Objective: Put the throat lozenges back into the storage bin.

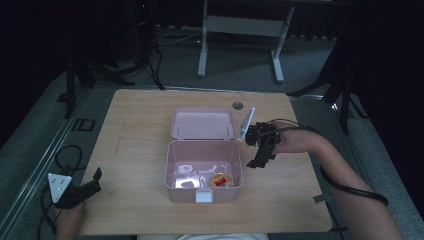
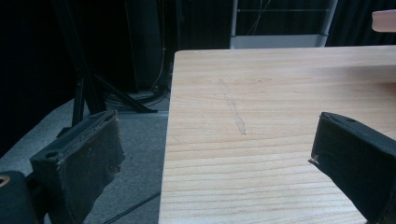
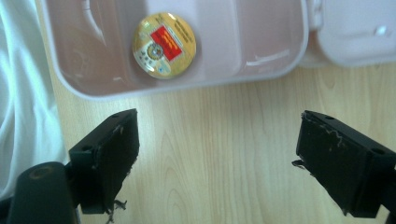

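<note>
Round badge (image 3: 164, 45) lies flat in pink box (image 1: 172, 165), front-right compartment. Right gripper (image 3: 215, 163) just beside box's right wall, fingers spread wide, nothing held; badge seen straight ahead, over rim. Left gripper (image 1: 82, 187) at table (image 1: 135, 125) edge, fingers apart, empty, well away. Right nearer; round, so no long axis.

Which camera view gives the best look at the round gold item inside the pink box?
The right gripper view: the round gold item appears large, its red label clear. The high view shows it small in the pink box. The left gripper view looks across bare table.
</note>
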Tool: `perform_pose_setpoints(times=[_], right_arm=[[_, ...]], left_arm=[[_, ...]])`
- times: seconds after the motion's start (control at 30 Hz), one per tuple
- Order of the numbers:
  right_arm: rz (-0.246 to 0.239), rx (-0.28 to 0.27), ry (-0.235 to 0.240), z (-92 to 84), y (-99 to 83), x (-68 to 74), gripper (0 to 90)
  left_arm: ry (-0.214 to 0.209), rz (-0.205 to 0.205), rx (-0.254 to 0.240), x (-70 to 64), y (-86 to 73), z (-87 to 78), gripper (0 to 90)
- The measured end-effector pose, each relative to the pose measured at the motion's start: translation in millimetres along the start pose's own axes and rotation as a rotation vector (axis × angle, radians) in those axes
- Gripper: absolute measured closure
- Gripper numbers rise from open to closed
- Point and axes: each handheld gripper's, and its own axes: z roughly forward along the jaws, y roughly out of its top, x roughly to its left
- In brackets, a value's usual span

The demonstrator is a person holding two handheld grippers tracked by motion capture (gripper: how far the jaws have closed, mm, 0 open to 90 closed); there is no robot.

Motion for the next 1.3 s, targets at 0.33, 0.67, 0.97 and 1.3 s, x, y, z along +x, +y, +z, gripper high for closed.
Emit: perform_pose_setpoints(times=[0.33,0.67,0.97,1.3], right_arm=[[0.1,-0.061,-0.041,32.4,-35.1,-14.1,12.8],[0.237,-0.199,-0.1,83.2,-68.3,-20.9,12.8],[0.343,-0.312,-0.203,113.4,-92.5,-20.7,12.3],[0.496,-0.44,-0.401,128.6,-124.4,-15.2,12.1]], left_arm=[[-0.002,-0.001,0.001,0.1,0.0,0.0,2.5],[-0.004,0.0,0.0,0.2,0.0,-0.1,2.5],[-0.003,0.002,-0.001,0.0,0.0,0.0,2.5],[-0.003,0.0,-0.003,0.1,-0.1,-0.2,2.5]])
